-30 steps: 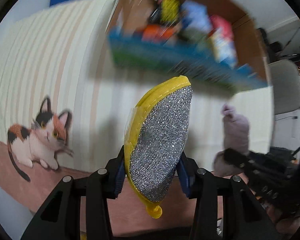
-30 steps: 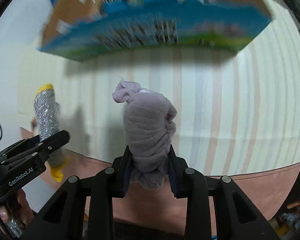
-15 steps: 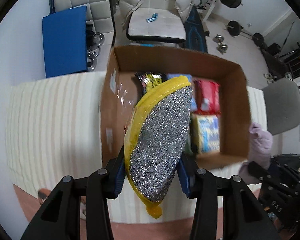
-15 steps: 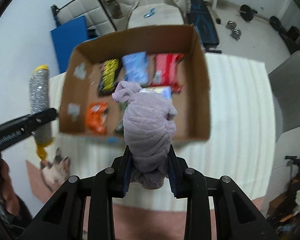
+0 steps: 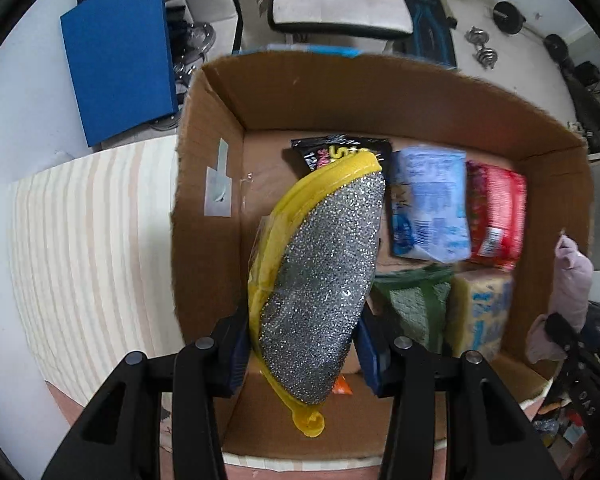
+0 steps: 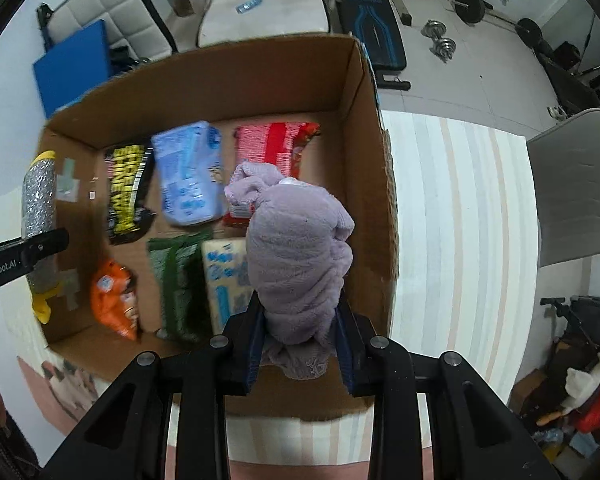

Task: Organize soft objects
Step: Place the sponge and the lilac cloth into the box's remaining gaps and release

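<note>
Two loads are in the air above one big open brown cardboard box (image 6: pixel 364 208), which sits on the cream striped cloth of the desk (image 6: pixel 460 208) and already holds a floor of packets: black-and-yellow, pale blue (image 6: pixel 188 176), red (image 6: pixel 276 144), orange, a green scouring pad and a yellow sponge pack. Largest of the carried pieces is the bunched lilac fleece cloth (image 6: pixel 296 264), squeezed upright in the right gripper (image 6: pixel 300 344), its fingers (image 6: pixel 252 344) closed on the lower half so the soft bulk stands clear above the box's right side, over the red packet and the sponge pack. Smaller, the silver glitter scrubber with yellow rim and hanging loop (image 5: pixel 320 280) is pinched edge-on by the left gripper (image 5: pixel 304 356), fingers clamped on both flanks, poised over the bare cardboard along the box's left wall. Both look held high and nose-down, I'd say, to drop cleanly into the gaps. Release not yet made.
</note>
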A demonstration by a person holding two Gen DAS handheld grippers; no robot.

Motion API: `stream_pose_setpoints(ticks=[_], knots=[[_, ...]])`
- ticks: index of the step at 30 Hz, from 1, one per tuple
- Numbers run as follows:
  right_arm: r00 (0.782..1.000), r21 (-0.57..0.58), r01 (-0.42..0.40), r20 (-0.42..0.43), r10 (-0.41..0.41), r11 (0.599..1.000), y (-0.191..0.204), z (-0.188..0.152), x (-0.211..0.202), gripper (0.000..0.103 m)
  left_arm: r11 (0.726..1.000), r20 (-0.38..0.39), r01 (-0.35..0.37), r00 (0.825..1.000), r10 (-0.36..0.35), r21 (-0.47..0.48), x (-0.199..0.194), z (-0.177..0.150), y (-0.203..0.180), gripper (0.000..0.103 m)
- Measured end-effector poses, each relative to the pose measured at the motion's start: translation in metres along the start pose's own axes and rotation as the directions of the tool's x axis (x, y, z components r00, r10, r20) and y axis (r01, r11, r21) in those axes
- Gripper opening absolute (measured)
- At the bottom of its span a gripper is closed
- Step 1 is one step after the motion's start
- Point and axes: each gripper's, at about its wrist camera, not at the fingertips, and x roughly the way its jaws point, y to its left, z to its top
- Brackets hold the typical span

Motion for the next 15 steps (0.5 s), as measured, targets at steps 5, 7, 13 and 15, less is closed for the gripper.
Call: stream_pose_setpoints(ticks=[5, 7, 13, 15], knots=[[0.999, 0.010, 0.021, -0.025, -0.021, 1.000, -0.004, 0.014, 0.018, 0.033, 1.000, -0.031, -0.021, 0.999, 0.021, -0.005, 0.022, 0.006, 0.004, 0.042], [0.999, 0.010, 0.022, -0.034, -0.021, 1.000, -0.004, 0.016, 0.021, 0.033, 1.000, -0.036, -0.019, 0.999, 0.019, -0.013, 0.028, 0.009, 0.006, 0.043], [0.998, -0.005, 0.049, -0.045, -0.049, 0.999, 0.000, 0.020, 0.030, 0.038, 0.998, -0.050, -0.035, 0.998, 0.032, -0.061, 0.035, 0.014, 0.014, 0.055], [0.997, 0.002, 0.047, -0.062, -0.047, 0.999, 0.000, 0.020, 0.033, 0.052, 0.998, -0.053, -0.017, 0.999, 0.014, -0.067, 0.036, 0.014, 0.016, 0.059]])
